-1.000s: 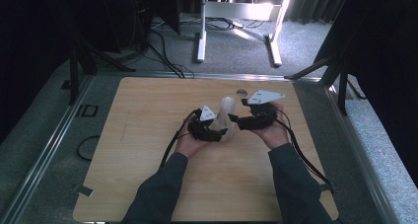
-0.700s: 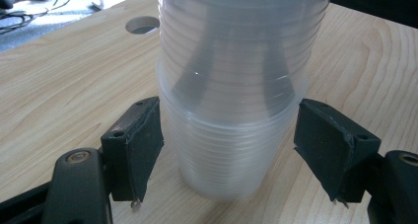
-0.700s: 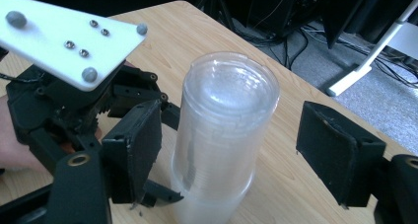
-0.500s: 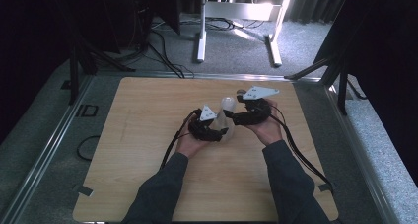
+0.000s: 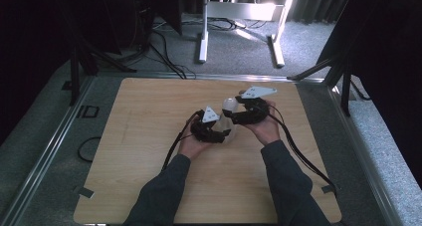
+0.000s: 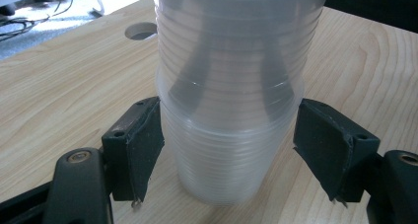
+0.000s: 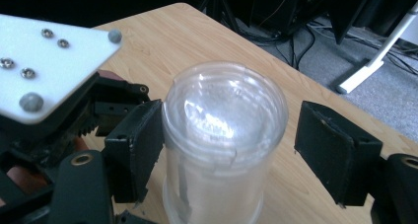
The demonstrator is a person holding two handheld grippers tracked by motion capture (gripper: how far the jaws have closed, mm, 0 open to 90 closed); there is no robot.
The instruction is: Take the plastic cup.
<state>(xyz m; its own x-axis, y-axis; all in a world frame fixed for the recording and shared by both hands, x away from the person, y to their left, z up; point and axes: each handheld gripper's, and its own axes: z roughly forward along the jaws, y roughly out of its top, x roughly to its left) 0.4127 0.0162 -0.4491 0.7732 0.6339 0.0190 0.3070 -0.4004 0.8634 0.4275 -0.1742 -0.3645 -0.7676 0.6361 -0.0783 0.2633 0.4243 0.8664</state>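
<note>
A stack of clear plastic cups (image 6: 231, 110) stands upside down near the middle of the wooden table (image 5: 149, 136), slightly right of centre and toward the far half.

The left gripper (image 6: 231, 150) brackets the lower cups. Its left pad touches the wall; the right pad sits at the rim, and firm contact there cannot be confirmed. Treat this as a light hold at best.

The right gripper (image 7: 226, 140) straddles the top of the stack. Its jaws have just been closing, yet the right pad stands clear of the cup and only the left pad is against it.

Hazards:
- One-sided contact may tip the stack toward the open pad.
- Hard closure may crush the thin walls.
- Nested cups may lift together if the lower hold slips.
</note>
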